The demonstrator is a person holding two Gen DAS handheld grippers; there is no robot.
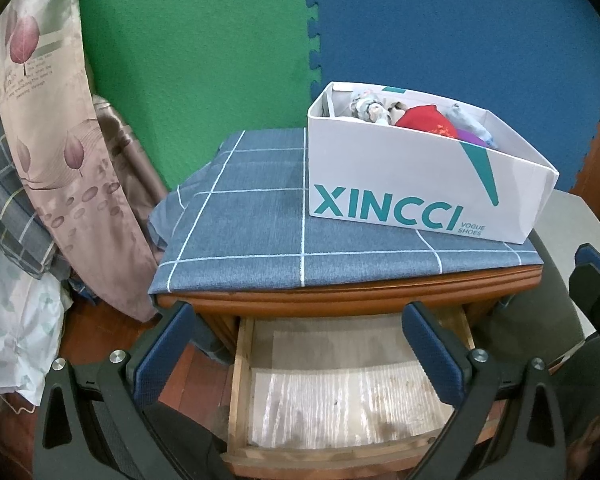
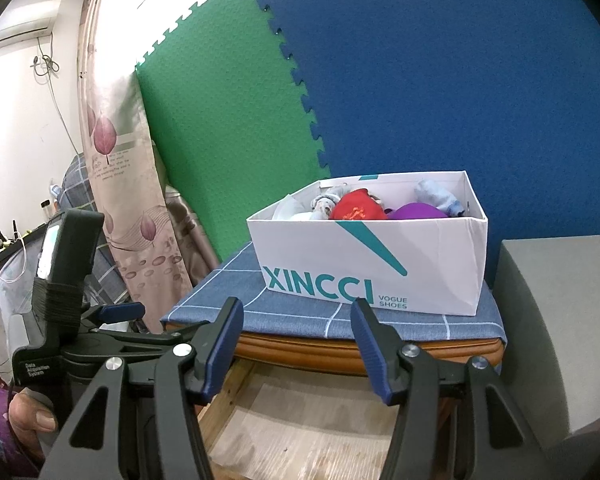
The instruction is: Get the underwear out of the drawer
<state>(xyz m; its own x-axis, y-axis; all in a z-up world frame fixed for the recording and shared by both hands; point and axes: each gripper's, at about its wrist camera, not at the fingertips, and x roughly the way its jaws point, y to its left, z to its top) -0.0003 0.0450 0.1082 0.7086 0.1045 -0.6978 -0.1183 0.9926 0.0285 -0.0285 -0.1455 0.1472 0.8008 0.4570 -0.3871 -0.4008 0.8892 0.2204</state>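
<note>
Left wrist view: the left gripper [image 1: 300, 344] is held apart, empty, over the drawer [image 1: 340, 392], which is seen bare; underwear [image 1: 426, 120] is seen only in the shoebox [image 1: 420, 184].

Right wrist view: the right gripper [image 2: 298, 344] is likewise parted and empty; a reach into the drawer would likely be wasted.

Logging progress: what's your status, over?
Both tongs open, empty. Drawer open, bare. Underwear in shoebox on top. Nothing blocking.
</note>
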